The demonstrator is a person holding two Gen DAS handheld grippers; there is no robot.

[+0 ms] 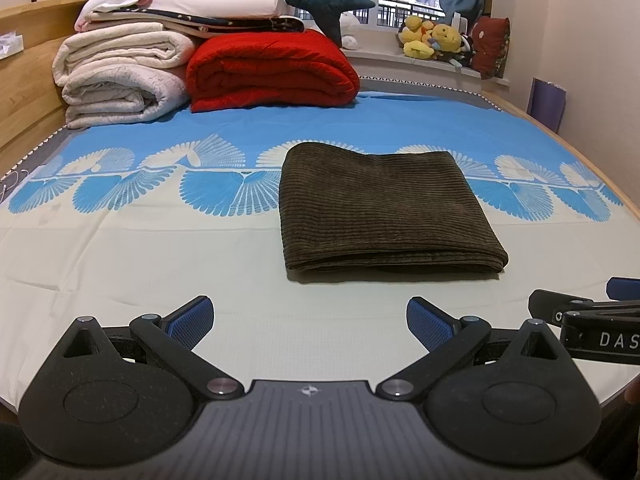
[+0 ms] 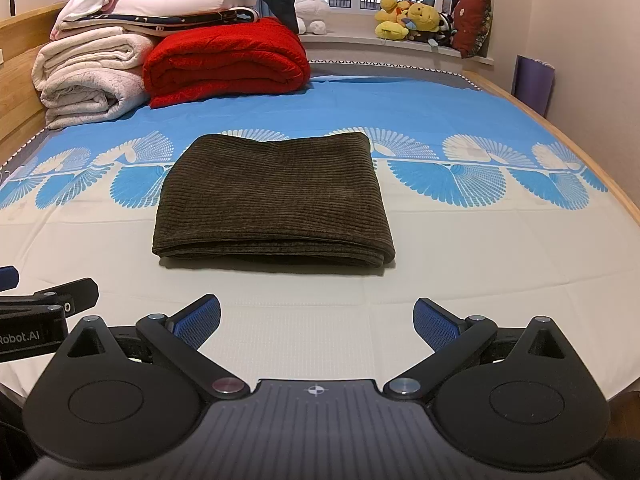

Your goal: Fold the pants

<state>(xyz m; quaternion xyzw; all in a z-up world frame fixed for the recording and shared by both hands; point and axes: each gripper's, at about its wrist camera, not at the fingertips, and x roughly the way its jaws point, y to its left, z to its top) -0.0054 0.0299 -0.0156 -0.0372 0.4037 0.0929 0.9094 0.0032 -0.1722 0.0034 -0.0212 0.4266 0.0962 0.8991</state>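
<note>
Both grippers released, pants folded on the bed — little left to do.

Nearest us, the left gripper [image 1: 310, 322] and right gripper [image 2: 316, 322] hang with jaws spread wide, holding nothing, short of the pants [image 2: 272, 200]. These lie as a squared brown corduroy stack mid-sheet [image 2: 320, 320], clear of the red blanket [image 2: 224, 60] beyond. Risk we judge: any further nudge at the near layered edge could slide the top layers askew — corduroy drags.
</note>
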